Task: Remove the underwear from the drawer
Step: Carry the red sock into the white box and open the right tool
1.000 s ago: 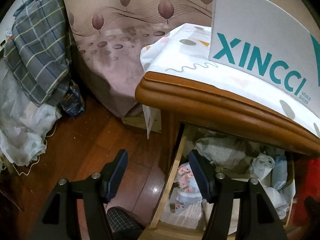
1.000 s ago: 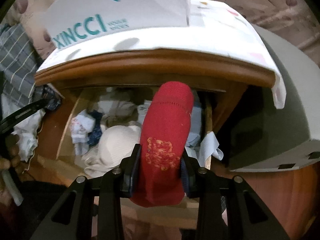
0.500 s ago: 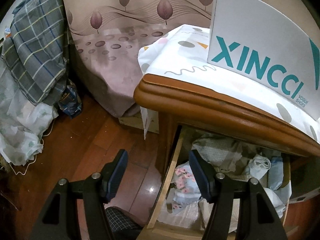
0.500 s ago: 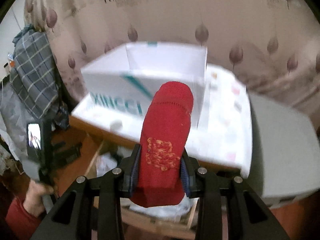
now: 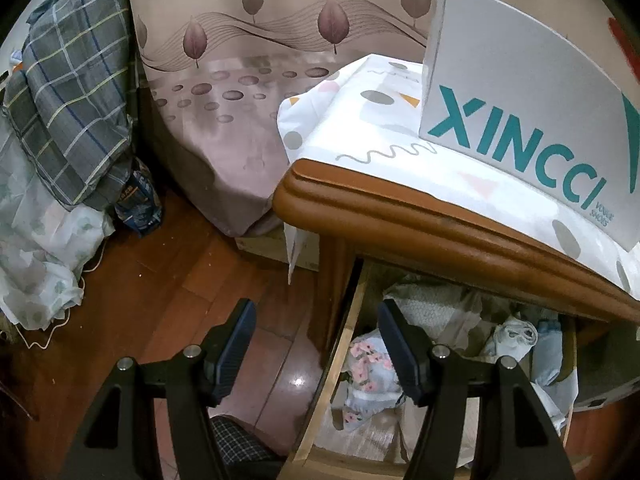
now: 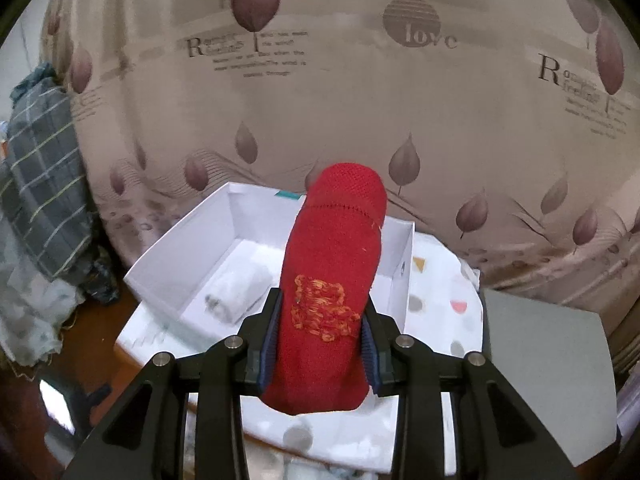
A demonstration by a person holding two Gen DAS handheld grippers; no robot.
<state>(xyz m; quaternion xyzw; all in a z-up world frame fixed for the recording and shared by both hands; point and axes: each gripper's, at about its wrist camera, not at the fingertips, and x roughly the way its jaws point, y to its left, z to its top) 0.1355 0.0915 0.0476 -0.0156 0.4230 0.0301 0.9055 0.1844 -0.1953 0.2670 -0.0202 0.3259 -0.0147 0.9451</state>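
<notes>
Right hand-held gripper (image 6: 320, 344) clamps rolled red underwear (image 6: 332, 280) above white shoebox (image 6: 176, 264); left hand-held gripper (image 5: 316, 344) open, empty beside drawer (image 5: 340, 364).

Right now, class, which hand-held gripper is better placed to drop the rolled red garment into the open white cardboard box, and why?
Right. The right hand-held gripper already clamps the rolled red knitted garment before the open white cardboard box; the left hand-held gripper is open, empty, at the wooden drawer.

- The red underwear (image 6: 332, 292) looked like coarse knit cloth with raised orange embroidery.
- The nightstand (image 5: 420, 228) edge was glossy varnished wood.
- The shoebox (image 5: 520, 120) looked like matt white cardboard.
- The floor (image 5: 168, 288) showed shiny wood.
</notes>
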